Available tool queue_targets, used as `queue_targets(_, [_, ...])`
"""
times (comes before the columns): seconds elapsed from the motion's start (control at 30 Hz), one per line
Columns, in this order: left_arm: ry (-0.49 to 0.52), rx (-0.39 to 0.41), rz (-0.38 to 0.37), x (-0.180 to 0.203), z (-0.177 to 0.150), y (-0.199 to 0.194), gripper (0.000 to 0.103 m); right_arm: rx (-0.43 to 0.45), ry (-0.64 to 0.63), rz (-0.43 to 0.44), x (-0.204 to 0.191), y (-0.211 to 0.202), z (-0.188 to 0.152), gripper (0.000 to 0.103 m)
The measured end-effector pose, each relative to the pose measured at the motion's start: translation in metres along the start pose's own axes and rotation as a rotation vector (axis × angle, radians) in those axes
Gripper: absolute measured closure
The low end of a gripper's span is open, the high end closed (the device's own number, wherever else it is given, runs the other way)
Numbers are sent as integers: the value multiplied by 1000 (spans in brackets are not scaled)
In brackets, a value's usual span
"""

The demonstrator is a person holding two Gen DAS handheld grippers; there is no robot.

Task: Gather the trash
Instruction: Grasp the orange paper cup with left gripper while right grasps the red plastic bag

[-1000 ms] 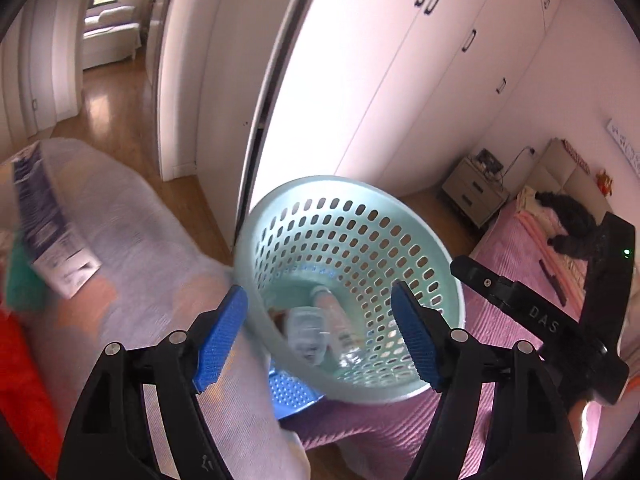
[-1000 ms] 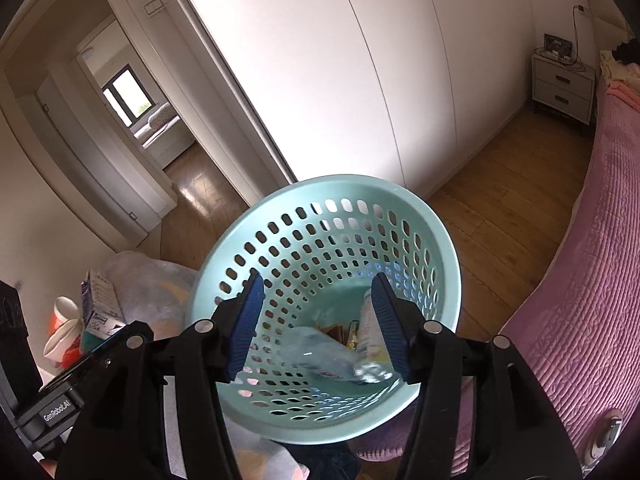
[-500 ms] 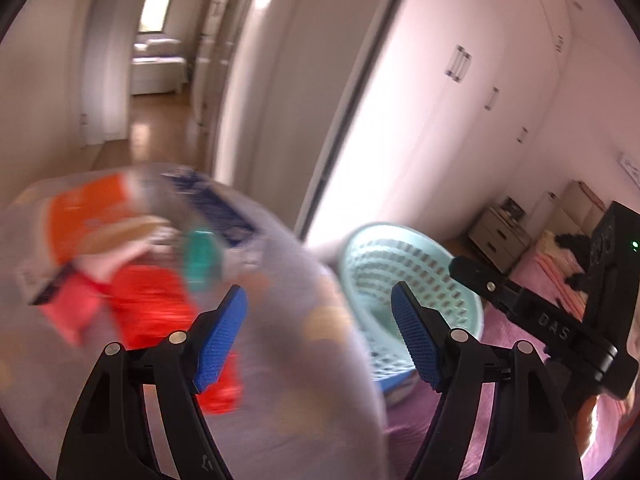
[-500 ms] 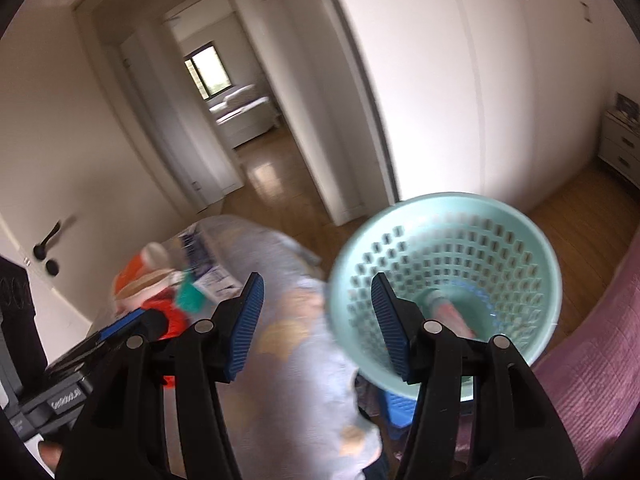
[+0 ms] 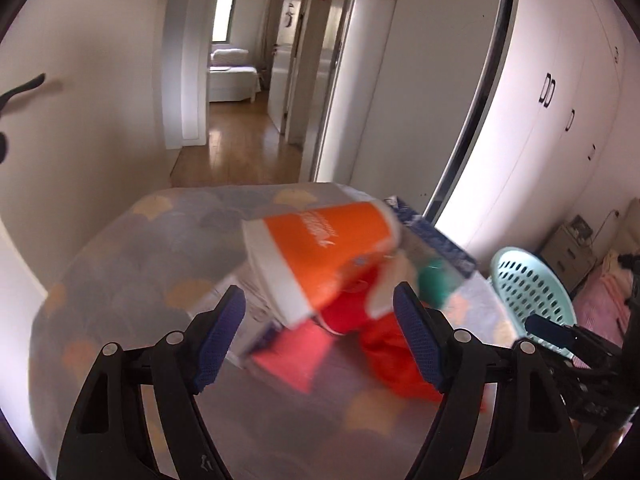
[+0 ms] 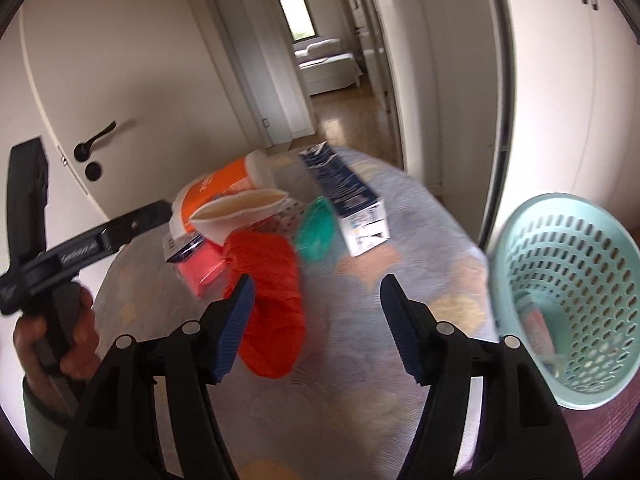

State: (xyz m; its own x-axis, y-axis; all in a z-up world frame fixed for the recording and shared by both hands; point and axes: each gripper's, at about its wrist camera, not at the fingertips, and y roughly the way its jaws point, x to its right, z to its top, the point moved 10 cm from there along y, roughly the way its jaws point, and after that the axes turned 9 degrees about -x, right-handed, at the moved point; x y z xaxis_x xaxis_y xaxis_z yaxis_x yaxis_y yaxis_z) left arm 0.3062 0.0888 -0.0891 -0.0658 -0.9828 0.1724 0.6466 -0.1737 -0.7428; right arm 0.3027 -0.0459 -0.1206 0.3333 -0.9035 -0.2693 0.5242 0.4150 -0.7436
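Both the left gripper point(image 5: 319, 309) and right gripper point(image 6: 317, 301) are held spread, empty. Ahead of them, an orange-and-white paper cup point(image 5: 320, 254) and red crumpled plastic bag point(image 6: 269, 292) are seen; the mint perforated plastic basket point(image 6: 568, 296) stands to their right.

An open doorway point(image 5: 240, 92) gives onto a glossy wooden floor point(image 5: 236, 148) running to a far room, where a white bed point(image 5: 232, 80) stands below a bright window point(image 5: 225, 16). Left of the doorway is a pale door with a black lever handle point(image 6: 94, 136). Right of it stand tall white wardrobe doors point(image 5: 560, 92), a small grey bedside cabinet point(image 5: 572, 248) beyond them
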Motion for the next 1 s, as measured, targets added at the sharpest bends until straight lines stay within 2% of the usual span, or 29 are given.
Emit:
queue_targets(0.1, [54,45,18,-16,9,5,27,-21,-21,11,-9,19,1,35])
queue_targets(0.13, [61,58,11,-19,14,7,23,-25,-30,20,-13,25,1,35])
queue_targets(0.17, [66,57,-29,-19,20,11,21,-30,-37,26,-17,30,1,35])
queue_targets(0.27, [68,12,-118,-15,29,27,20,-44,-57,33,-25,44,1,35])
queue_targets(0.4, [83,-63,-137,-21,34,56,20,-69,-90,4,-32,61,-3,34])
queue_targets(0.53, [36,-86,-189,-26,29,61,20,-100,-77,0,-29,72,-4,34])
queue_targets(0.6, [34,-83,-181,-26,23,60,22,-106,-67,8,-28,74,-4,35])
queue_targets(0.7, [35,-54,-160,-24,15,52,31,-114,-55,26,-27,75,-5,38])
queue_targets(0.77, [31,-56,-151,-21,12,50,39,-121,-64,50,-30,75,-6,51])
queue_targets(0.8, [31,-61,-146,-18,10,50,47,-123,-73,53,-30,75,-7,57])
queue_targets(0.83, [34,-65,-148,-15,8,50,55,-121,-79,49,-27,74,-7,60])
queue_targets(1.0, [69,-70,-149,1,1,46,74,-106,-114,34,-31,72,-8,69])
